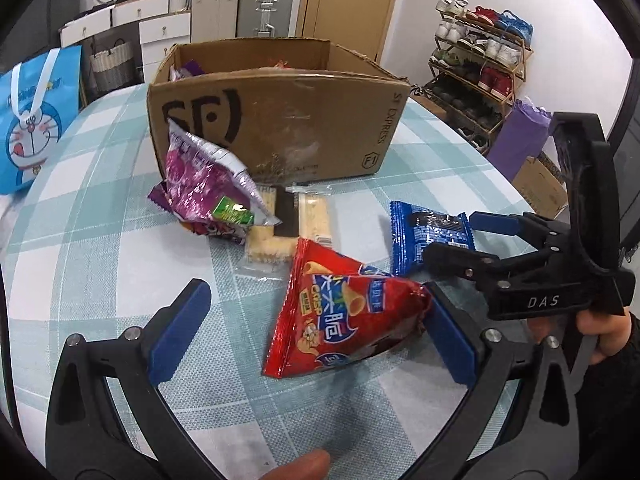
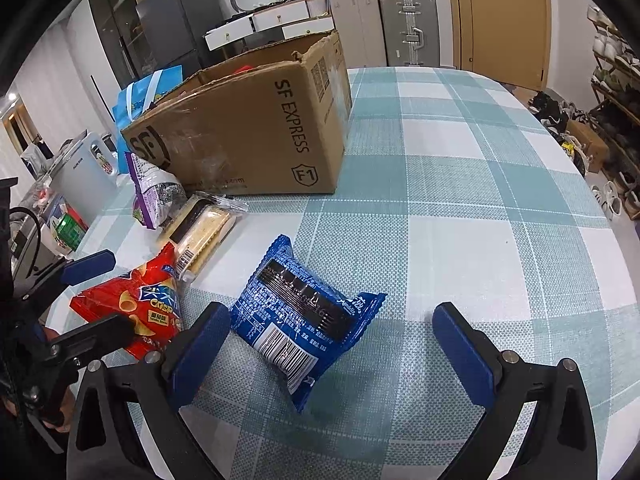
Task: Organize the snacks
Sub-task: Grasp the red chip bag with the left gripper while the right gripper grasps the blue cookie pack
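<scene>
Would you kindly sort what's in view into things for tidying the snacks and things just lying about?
For the job: red crisp bag, blue packet, purple bag, cracker pack, cardboard box.

Lying about: blue gift bag, suitcases, shoe rack.

White walls, wooden door (image 2: 500, 20), suitcases (image 2: 408, 26), white drawers (image 1: 160, 30), shoe rack (image 1: 476, 68).

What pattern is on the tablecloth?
A teal and white check on the tablecloth, clearest in the right wrist view.

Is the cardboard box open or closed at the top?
Open. The cardboard box shows no lid across its top; its inner walls and some packets inside are visible over the front rim.
</scene>
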The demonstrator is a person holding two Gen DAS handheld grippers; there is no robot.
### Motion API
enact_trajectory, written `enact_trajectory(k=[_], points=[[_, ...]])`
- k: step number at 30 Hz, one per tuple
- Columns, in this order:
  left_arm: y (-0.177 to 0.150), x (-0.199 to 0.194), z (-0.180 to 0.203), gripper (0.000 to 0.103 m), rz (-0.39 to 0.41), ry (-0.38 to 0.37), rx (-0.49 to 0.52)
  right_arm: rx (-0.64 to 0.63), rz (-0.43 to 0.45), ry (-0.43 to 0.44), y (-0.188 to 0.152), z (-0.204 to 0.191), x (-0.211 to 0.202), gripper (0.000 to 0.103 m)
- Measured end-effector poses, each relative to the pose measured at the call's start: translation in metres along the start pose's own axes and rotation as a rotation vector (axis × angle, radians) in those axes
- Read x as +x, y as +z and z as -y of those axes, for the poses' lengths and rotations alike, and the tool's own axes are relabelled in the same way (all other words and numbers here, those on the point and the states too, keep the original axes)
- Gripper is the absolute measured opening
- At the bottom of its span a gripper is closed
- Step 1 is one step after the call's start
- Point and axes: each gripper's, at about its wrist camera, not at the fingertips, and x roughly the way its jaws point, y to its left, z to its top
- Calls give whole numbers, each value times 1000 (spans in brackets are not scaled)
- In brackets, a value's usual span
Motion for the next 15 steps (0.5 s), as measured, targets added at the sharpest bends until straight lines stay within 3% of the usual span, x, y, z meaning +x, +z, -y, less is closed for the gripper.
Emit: enact_trajectory(k=[15], points=[[1,-2,-43,102,-39,35,-44,-61,-17,14,-2,-16,4,103]])
